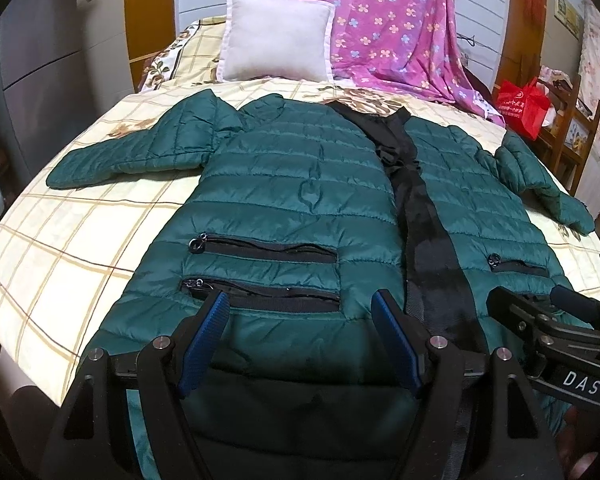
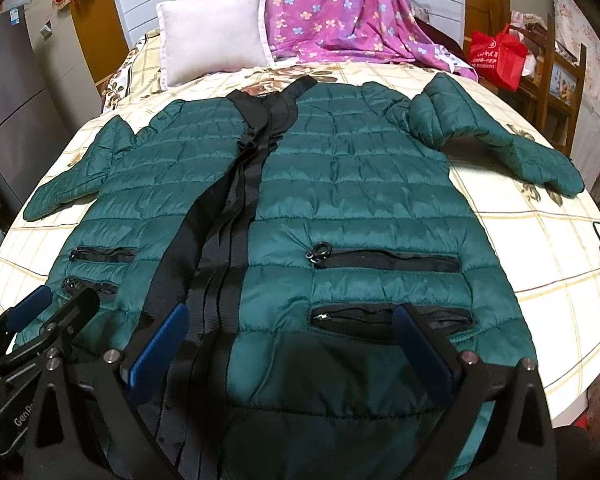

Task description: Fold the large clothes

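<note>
We see a dark green quilted jacket (image 1: 300,184) spread front-up across the middle of the frame on a cream checked bedspread (image 1: 80,240), sleeves out to both sides, black zipper placket down its centre, four zipped pockets near the hem. At the lower edge our left gripper (image 1: 300,340) and right gripper (image 2: 292,344) hover over the hem, jaws wide, holding nothing. A white pillow (image 1: 276,36) sits at upper centre.
</note>
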Tool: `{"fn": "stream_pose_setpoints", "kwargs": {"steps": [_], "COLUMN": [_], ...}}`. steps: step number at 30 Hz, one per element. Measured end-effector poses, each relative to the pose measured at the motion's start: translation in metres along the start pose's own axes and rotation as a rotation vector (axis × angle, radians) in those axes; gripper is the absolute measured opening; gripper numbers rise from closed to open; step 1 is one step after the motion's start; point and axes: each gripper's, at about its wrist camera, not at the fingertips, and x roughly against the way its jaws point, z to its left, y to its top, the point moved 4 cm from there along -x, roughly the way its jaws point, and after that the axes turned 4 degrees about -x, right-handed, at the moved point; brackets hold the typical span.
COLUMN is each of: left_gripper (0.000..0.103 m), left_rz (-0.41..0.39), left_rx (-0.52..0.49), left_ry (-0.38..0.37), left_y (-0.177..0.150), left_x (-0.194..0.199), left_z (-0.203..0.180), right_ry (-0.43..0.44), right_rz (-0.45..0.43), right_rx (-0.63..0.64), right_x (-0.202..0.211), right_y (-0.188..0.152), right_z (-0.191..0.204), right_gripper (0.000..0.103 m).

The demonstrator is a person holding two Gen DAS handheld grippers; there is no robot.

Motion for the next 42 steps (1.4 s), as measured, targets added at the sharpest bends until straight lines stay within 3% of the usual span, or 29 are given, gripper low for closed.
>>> {"fn": "stream_pose_setpoints", "kwargs": {"steps": [14,20,25,42], "left_gripper": [0.045,0.045,0.046,0.046], "left_rz": [-0.003,-0.001,0.002,0.01], "left_rx": [-0.031,-0.036,-0.032,0.017], "left_ry": [-0.003,-0.011,-0.018,0.003], "left_y": [0.005,0.011,0.017,0.037], "left_x": [-0.003,-0.005,-0.008,-0.021], "left_z": [-0.01,-0.012,-0.015,0.005], "right_ry": [0.018,0.077,0.025,0.0], "right_rz": [-0.019,-0.012,-0.012,-0.013], "right_rx": [-0.016,-0.061,-0.014,-0.017], "right_x": [-0.002,-0.001,-0.004,-0.009], "right_y": [0.006,0.014,0.018,0.055], "right_z": [-0.003,-0.001,-0.003,-0.016], "right_gripper": [0.103,0.103,0.103,0.103]}}
